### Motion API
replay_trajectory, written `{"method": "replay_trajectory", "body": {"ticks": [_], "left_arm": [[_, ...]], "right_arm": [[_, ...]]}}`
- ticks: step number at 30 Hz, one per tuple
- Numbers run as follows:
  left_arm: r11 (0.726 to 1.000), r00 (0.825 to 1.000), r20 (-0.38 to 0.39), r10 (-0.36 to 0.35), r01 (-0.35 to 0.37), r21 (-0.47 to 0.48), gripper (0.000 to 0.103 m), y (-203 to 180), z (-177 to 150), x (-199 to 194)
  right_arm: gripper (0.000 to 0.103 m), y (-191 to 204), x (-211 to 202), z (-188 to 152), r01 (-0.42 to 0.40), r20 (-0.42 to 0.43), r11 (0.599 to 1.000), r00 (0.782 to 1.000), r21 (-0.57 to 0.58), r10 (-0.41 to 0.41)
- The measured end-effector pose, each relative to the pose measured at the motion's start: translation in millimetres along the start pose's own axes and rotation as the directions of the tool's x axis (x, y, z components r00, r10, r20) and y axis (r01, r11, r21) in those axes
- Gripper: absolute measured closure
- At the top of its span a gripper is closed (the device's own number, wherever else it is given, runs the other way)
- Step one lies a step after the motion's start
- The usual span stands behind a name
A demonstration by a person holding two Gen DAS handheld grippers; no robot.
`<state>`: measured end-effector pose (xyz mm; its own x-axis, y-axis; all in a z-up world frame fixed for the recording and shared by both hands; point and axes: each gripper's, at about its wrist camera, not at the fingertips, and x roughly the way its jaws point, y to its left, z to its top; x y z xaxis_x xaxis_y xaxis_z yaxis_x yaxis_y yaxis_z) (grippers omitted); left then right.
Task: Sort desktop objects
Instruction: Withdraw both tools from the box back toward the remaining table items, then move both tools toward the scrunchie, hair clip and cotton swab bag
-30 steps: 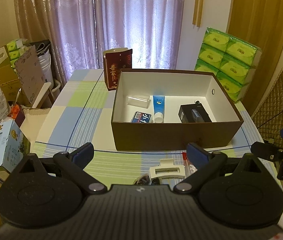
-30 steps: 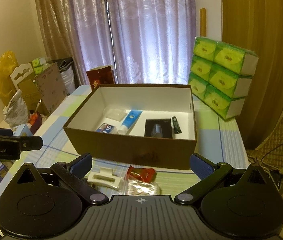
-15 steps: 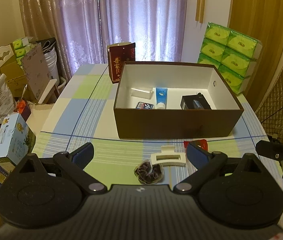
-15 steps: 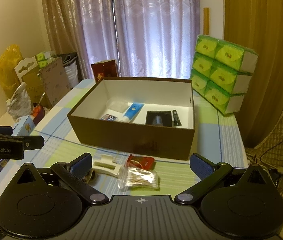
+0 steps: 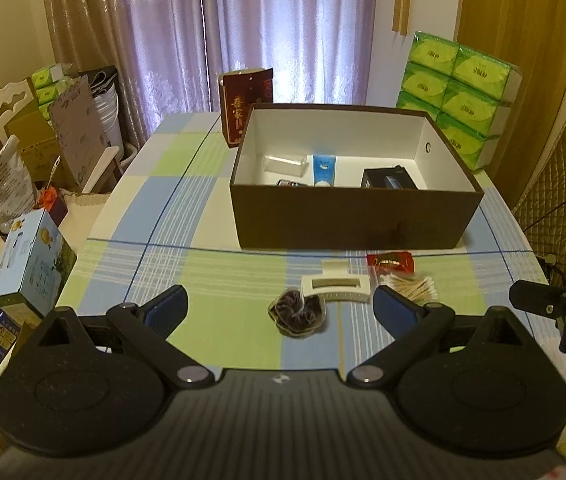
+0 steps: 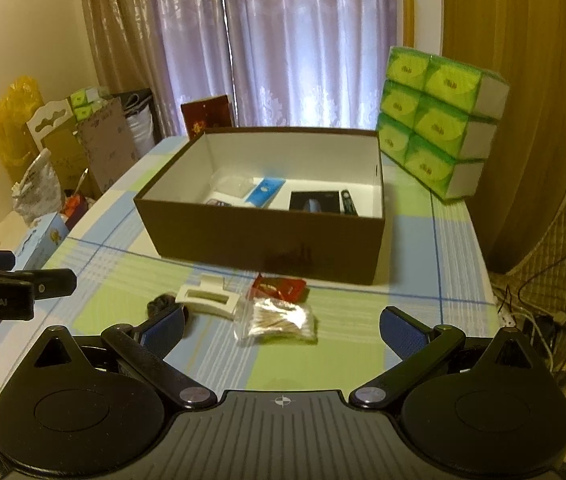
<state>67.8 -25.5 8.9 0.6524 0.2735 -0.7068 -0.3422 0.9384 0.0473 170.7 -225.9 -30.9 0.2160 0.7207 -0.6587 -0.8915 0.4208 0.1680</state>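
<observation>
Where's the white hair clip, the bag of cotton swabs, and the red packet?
white hair clip point(image 5: 336, 290): left wrist view, its long body.
bag of cotton swabs point(image 6: 277, 319): right wrist view, middle.
red packet point(image 6: 279, 288): right wrist view, its front.

Your left gripper and right gripper look alike: matte black bodies with two round housings, a ribbed centre panel bearing a small crosshair mark, silver pivot screws, and angled black arms ending in blue textured pads. White "GenRobot.AI" lettering marks the left one's side.

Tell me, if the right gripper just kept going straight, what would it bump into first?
Probably the clear bag of cotton swabs, lying centred ahead of the open right gripper; depth is uncertain.
</observation>
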Motion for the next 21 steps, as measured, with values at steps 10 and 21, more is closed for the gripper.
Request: {"method": "replay_trajectory", "body": {"ticks": [10, 21], "left_arm": [[1.000, 1.000, -0.025, 0.009, -0.009, 0.003, 0.006, 0.1, -12.8, 1.4], [0.999, 0.995, -0.092, -0.027, 0.029, 0.022, 0.006, 11.3, -34.6, 38.4]], "right_arm": [[0.002, 2.3, 7.4, -15.5, -0.016, -0.040, 1.000, 0.999, 0.006, 0.016], [0.002, 1.2, 45.1, -33.7, 0.005, -0.100, 1.000, 0.995, 0.014, -0.004]]}}
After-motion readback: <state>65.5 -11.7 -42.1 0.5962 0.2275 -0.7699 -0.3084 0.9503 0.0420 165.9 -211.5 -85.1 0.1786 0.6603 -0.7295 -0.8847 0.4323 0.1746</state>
